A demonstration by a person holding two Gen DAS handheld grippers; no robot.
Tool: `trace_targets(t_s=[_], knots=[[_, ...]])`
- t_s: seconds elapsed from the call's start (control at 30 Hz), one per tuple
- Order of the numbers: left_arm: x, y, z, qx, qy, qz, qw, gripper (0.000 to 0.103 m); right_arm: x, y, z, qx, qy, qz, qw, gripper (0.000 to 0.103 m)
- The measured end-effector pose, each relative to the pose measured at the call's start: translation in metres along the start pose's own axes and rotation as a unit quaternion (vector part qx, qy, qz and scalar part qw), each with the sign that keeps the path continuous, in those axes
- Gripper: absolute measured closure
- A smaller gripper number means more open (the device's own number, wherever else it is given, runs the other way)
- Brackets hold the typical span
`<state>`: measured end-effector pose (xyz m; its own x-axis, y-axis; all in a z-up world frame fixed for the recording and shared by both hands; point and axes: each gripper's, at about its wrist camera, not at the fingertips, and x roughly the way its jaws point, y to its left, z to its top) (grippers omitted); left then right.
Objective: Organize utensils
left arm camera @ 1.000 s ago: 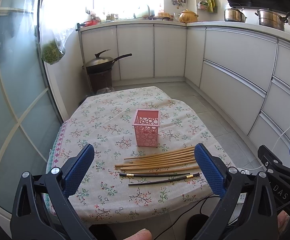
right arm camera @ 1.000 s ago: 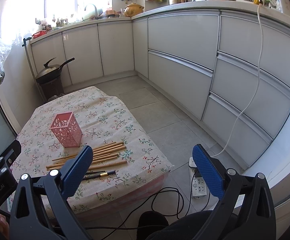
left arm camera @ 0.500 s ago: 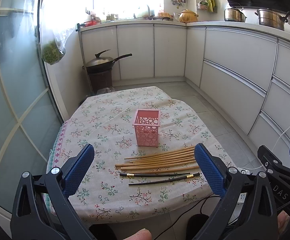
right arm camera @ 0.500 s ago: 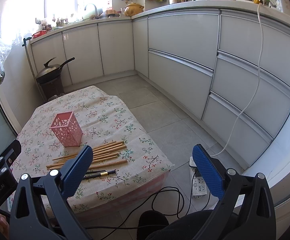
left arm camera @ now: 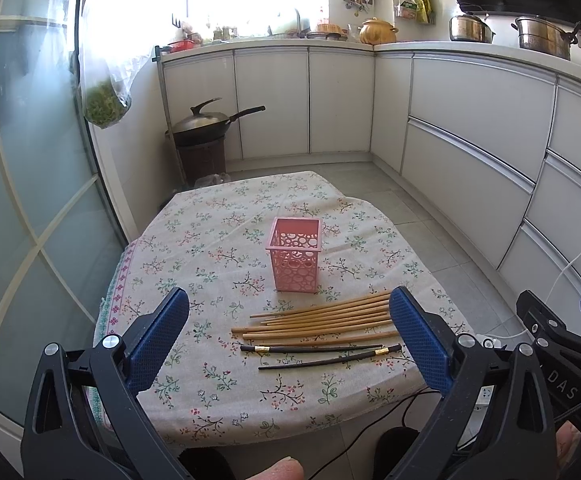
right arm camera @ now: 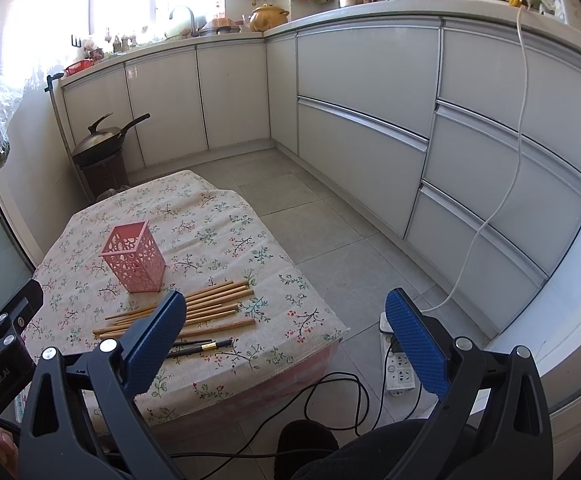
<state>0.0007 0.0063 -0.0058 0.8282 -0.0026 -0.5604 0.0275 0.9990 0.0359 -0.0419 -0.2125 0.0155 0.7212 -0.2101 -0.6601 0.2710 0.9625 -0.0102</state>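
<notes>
A pink perforated holder (left arm camera: 295, 255) stands upright on the floral-cloth table (left arm camera: 194, 248); it also shows in the right wrist view (right arm camera: 133, 257). Several wooden chopsticks (left arm camera: 322, 318) lie side by side just in front of it, with two black chopsticks (left arm camera: 318, 354) nearer the table's front edge. The wooden chopsticks (right arm camera: 206, 304) and black ones (right arm camera: 198, 346) also show in the right wrist view. My left gripper (left arm camera: 288, 336) is open and empty, held above the near table edge. My right gripper (right arm camera: 284, 336) is open and empty, off the table's right side.
White kitchen cabinets (left arm camera: 470, 152) run along the back and right. A covered wok on a stand (left arm camera: 202, 128) sits behind the table. A glass door (left arm camera: 18, 200) is at the left. A power strip (right arm camera: 398, 364) and black cables (right arm camera: 330, 396) lie on the floor.
</notes>
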Motion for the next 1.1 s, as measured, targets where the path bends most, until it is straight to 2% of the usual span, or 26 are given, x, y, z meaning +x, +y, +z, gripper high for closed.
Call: trace_targets(t_s=[0.9, 1.1], knots=[[0.002, 0.002, -0.001, 0.001, 0.003, 0.001, 1.0, 0.007, 0.004, -0.001, 0.001, 0.0, 0.008, -0.001, 1.0, 0.006], [0.011, 0.007, -0.004, 0.0, 0.015, 0.003, 0.9999, 0.007, 0.007, -0.002, 0.004, 0.003, 0.013, -0.003, 1.0, 0.006]])
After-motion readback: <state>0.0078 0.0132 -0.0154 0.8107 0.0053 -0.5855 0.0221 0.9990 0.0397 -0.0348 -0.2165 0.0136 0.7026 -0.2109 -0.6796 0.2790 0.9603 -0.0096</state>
